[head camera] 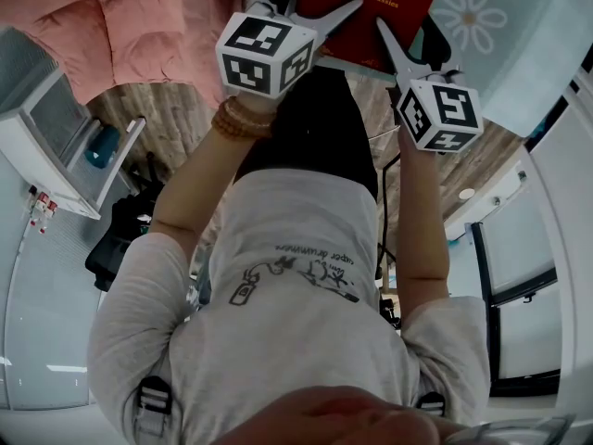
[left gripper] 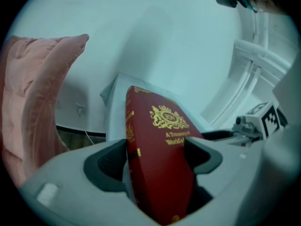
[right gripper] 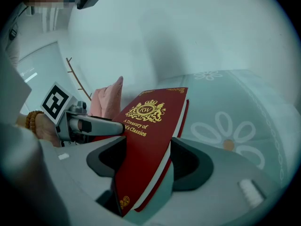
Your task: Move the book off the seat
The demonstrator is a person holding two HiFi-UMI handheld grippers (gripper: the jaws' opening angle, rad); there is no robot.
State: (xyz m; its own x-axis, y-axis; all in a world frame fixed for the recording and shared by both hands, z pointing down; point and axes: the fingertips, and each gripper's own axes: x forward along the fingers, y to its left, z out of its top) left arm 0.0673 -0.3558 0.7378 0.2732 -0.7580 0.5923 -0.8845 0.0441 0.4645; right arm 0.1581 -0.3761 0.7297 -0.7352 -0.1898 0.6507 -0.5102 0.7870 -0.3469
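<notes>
Seat, floral, at 3 o'clock behind book. The book is apparently lifted clear and tilted, at 12 o'clock in the head view. Left gripper and right gripper are each clamped on its near edge, probably two grips to steady a heavy hardback.

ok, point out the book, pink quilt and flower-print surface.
book [right gripper: 146,142]: right gripper view, front cover.
pink quilt [left gripper: 33,102]: left gripper view, middle of it.
flower-print surface [right gripper: 229,145]: right gripper view, flower's centre.

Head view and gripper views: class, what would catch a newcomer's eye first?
The red book with gold lettering, at top centre of the head view, clamped by the left gripper and right gripper together. Next, the pink cushion at left, and the pale flower-patterned surface behind the book.
</notes>
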